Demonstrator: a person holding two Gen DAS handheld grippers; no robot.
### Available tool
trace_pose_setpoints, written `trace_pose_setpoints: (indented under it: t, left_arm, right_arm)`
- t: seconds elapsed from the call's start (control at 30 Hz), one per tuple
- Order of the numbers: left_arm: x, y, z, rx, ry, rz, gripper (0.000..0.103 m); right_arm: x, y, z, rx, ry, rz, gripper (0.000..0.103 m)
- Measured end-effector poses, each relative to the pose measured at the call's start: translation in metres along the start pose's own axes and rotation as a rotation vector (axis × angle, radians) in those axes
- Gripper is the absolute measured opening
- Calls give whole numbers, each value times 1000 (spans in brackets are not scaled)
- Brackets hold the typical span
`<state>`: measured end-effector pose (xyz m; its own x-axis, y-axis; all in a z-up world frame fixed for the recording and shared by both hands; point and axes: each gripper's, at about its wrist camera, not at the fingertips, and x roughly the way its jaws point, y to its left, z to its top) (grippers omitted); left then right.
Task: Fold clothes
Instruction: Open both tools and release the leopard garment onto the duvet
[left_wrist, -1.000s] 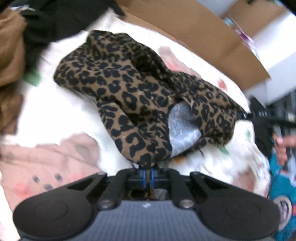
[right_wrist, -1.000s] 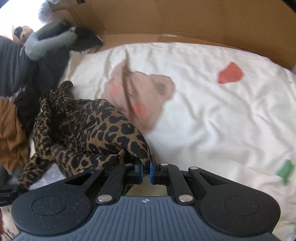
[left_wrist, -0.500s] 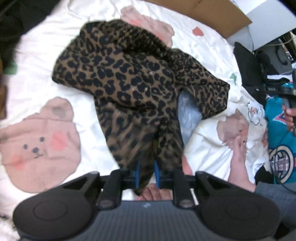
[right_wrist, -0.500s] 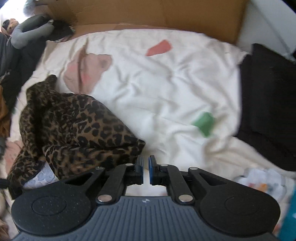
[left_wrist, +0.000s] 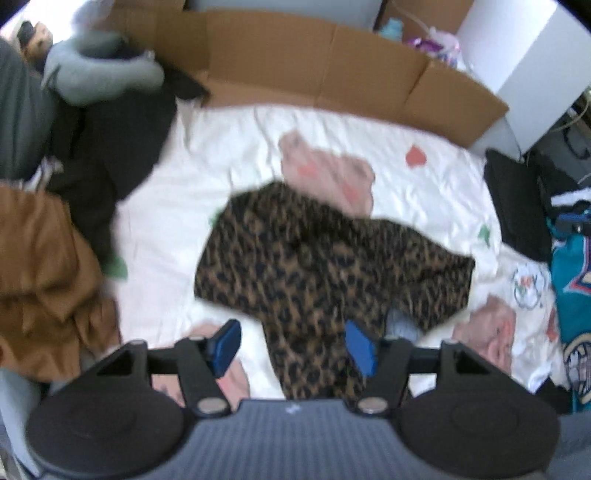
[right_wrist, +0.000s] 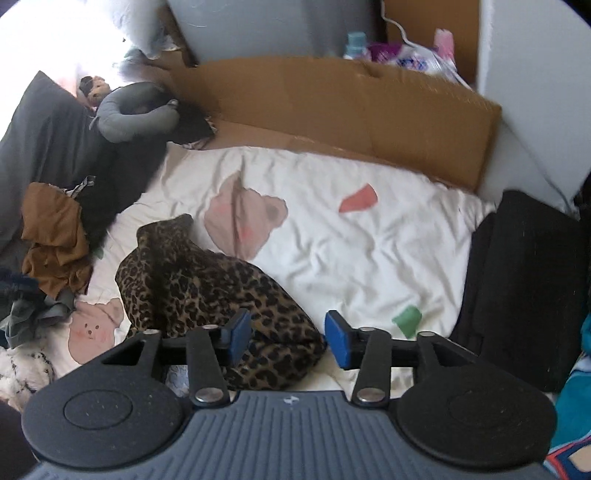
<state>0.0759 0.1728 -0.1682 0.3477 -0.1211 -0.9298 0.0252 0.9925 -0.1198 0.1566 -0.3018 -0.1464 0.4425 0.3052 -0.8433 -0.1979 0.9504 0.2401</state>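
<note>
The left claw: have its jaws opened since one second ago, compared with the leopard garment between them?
Yes. The left claw clamped the leopard garment earlier; now its blue pads stand wide apart and the cloth lies loose on the white sheet.

Leopard garment (left_wrist: 317, 266): motion-blurred, near end hidden behind gripper body.
Brown clothing (left_wrist: 40, 280): cut off at left edge.
Teal garment (left_wrist: 574, 295): cut off right.
</note>
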Motion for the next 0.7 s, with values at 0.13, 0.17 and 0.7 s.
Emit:
trace_pose_setpoints:
  t: [0.13,0.17,0.7]
  left_arm:
    - [12,9,23,19,-26,-10,66]
    - [17,12,29,28,-31,-8,66]
    - [100,89,60,-49,-98,32,66]
  right_arm:
    - [7,16,10,-2,-33,-2,53]
    - [10,20,10,-4,-42,3,53]
    - [112,58,-17,-25,37,65,61]
